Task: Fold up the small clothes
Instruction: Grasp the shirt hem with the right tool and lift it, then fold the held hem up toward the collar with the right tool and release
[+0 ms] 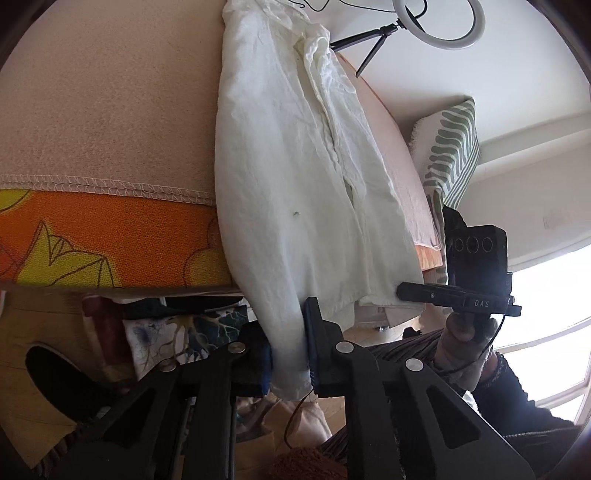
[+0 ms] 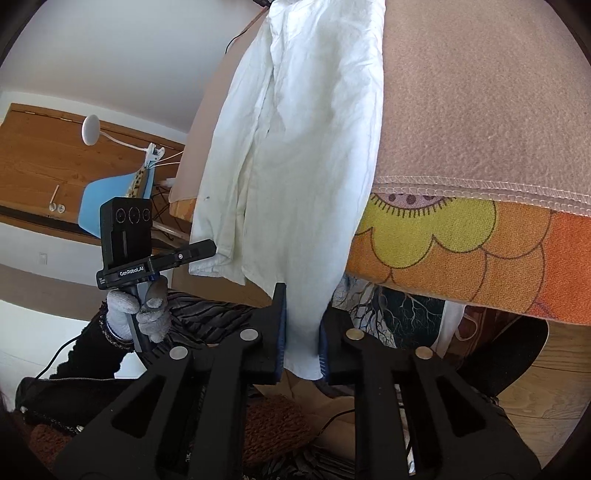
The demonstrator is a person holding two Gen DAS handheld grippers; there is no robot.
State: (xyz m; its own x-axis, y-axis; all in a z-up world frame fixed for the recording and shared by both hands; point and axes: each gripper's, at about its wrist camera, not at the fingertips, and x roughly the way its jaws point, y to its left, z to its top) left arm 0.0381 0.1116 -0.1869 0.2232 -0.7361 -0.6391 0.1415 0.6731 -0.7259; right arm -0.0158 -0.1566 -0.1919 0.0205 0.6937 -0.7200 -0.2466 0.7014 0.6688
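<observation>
- We are looking at a white wall (image 1: 498,74) rising at one o'clock in the left wrist view.
- A ring light (image 1: 439,22) is standing on a small black tripod (image 1: 373,40) at twelve o'clock.
- Daylight is pouring through a window (image 1: 546,317) at four o'clock.
- A green-and-white striped cushion (image 1: 447,147) is leaning at two o'clock.
- In the right wrist view, a wooden panel (image 2: 40,147) is spanning nine o'clock, with a blue chair (image 2: 110,199) sitting before it.
- Wooden floor (image 2: 543,398) is showing at four o'clock.
- A white lamp (image 2: 92,129) is bending at ten o'clock.
</observation>
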